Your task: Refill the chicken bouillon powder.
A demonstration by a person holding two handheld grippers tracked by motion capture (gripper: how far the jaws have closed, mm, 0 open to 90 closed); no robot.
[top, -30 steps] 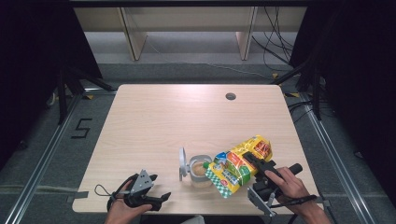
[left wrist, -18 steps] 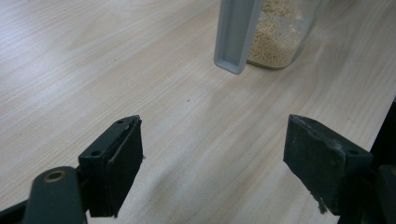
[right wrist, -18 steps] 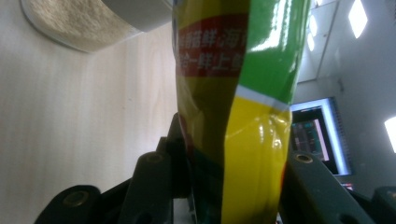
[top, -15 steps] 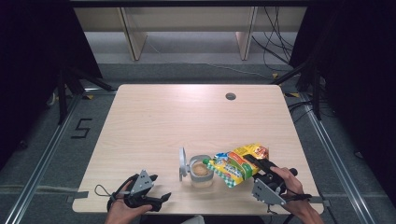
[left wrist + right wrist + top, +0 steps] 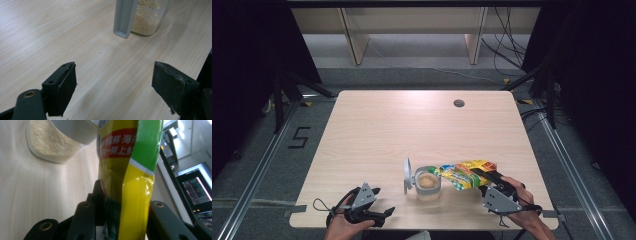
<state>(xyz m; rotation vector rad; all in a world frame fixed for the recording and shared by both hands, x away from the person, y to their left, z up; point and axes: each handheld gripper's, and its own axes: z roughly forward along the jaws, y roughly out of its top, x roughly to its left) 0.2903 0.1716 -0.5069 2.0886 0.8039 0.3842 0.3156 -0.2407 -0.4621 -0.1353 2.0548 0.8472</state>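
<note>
Right gripper (image 5: 482, 176): clenched on the bag (image 5: 464, 172), jaws just closing; bag now lower, flatter, mouth over the jar (image 5: 428, 184).
Left gripper (image 5: 384, 214): released, unmoved on the worktop (image 5: 387, 130).

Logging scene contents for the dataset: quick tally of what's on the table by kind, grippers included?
Clear jar of beige granules, grey hinged lid open: 1
Yellow-green snack bag, tipped at the jar's mouth: 1
Handheld grippers: 2 (left gripper open over bare wood; right gripper shut on the bag)
Total: 4
</note>
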